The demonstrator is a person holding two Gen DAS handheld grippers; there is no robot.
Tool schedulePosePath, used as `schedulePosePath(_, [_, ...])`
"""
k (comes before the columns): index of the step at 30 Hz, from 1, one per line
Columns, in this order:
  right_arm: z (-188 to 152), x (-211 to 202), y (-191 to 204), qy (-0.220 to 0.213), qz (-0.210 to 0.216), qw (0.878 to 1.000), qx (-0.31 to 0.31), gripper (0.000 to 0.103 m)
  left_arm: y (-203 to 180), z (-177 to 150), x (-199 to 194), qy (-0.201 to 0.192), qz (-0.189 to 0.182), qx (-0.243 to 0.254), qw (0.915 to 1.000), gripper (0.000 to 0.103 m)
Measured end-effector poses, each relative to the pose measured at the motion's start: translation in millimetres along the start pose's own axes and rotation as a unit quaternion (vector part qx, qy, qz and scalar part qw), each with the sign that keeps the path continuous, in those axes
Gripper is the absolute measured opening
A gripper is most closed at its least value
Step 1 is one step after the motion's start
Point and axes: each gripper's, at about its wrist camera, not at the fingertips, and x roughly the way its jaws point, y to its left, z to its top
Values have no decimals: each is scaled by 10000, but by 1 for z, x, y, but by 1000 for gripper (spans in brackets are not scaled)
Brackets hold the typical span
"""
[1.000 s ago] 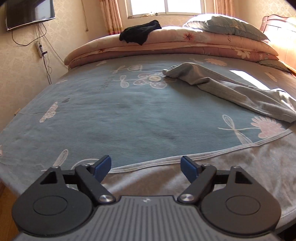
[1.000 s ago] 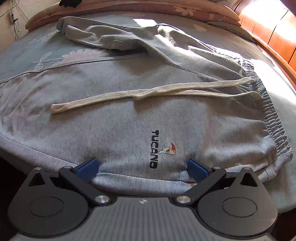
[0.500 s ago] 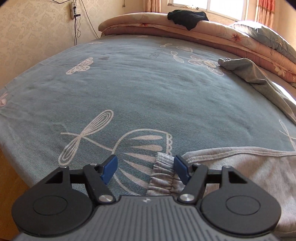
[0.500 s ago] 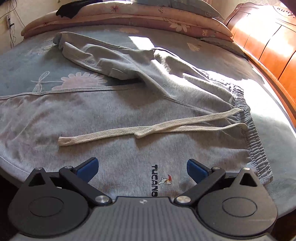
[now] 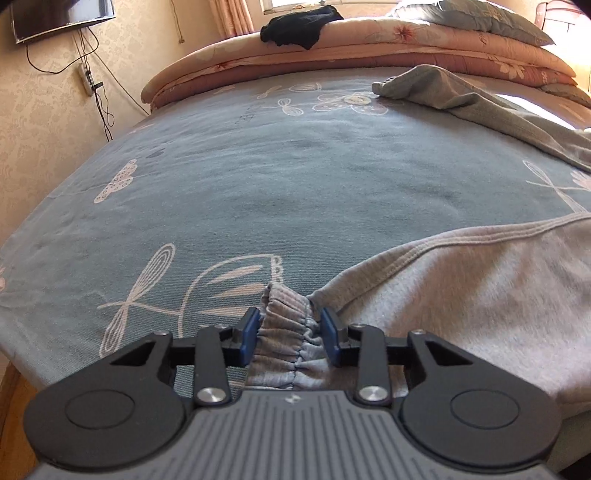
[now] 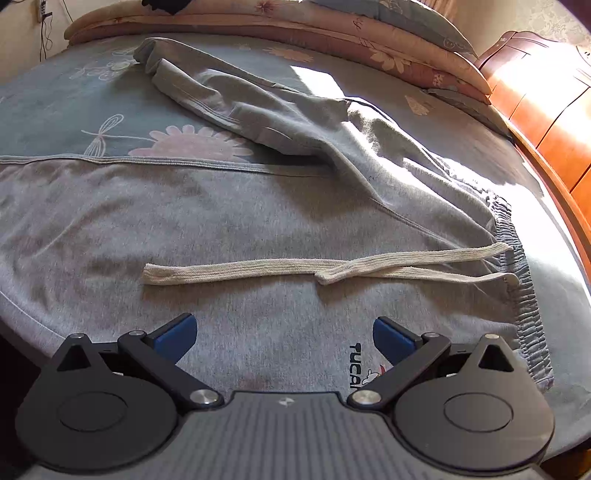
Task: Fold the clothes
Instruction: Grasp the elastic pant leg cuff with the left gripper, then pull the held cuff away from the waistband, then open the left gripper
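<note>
Your left gripper (image 5: 289,336) has just been closing, its blue pads now pinching the grey sweatpants' gathered cuff (image 5: 286,325), while your right gripper (image 6: 284,338) hovers wide open, empty, over the sweatpants (image 6: 229,221).

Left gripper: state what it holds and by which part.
The left gripper, whose jaws have just been closing, pinches the grey sweatpants by the gathered elastic ankle cuff.

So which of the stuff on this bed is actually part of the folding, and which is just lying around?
Part of the job:
- grey sweatpants
- their ankle cuff, between the closing left gripper pads
- drawstring
- right gripper, open above the pants

Just lying about:
- black garment on the folded quilts
- pillow
- wall TV
</note>
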Motion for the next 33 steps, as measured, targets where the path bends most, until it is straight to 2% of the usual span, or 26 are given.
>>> schedulePosePath(4, [-2, 0, -1, 15, -24, 10000, 27, 103, 4, 4, -2, -42, 70, -247, 9997, 26])
schedulePosePath(9, [-2, 0, -3, 7, -32, 10000, 46, 103, 16, 17, -4, -350, 268, -562, 9974, 25])
schedulePosePath(12, [-2, 0, -3, 7, -20, 10000, 54, 103, 13, 29, 3, -439, 402, -422, 9973, 25])
schedulePosePath(14, [-3, 0, -2, 14, -5, 10000, 53, 103, 10, 33, 14, -339, 406, -368, 9979, 28])
schedulePosePath(16, [-3, -1, -1, 11, -10, 10000, 40, 103, 10, 32, 26, -61, 495, -500, 9975, 33])
schedulePosePath(19, [-4, -6, -2, -45, -1, 10000, 26, 103, 21, 26, 14, -135, 414, -899, 9950, 35])
schedulePosePath(20, [-4, -7, -3, -69, 0, 10000, 39, 103, 25, 24, 6, -205, 423, -1016, 9937, 39])
schedulePosePath(23, [-1, -8, -4, -102, 37, 9999, 63, 103, 37, 19, -18, -416, 448, -1366, 9887, 49])
schedulePosePath(27, [1, -7, 2, -157, 161, 9997, 28, 103, 53, 3, -44, -474, 521, -1859, 9800, 52])
schedulePosePath(30, [0, -7, 9, -182, 234, 9995, -111, 103, 62, -14, -45, -163, 237, -2392, 9705, 56])
schedulePosePath(33, [-2, -9, 9, -215, 260, 9994, -118, 103, 61, -37, -40, 169, -91, -3004, 9536, 56])
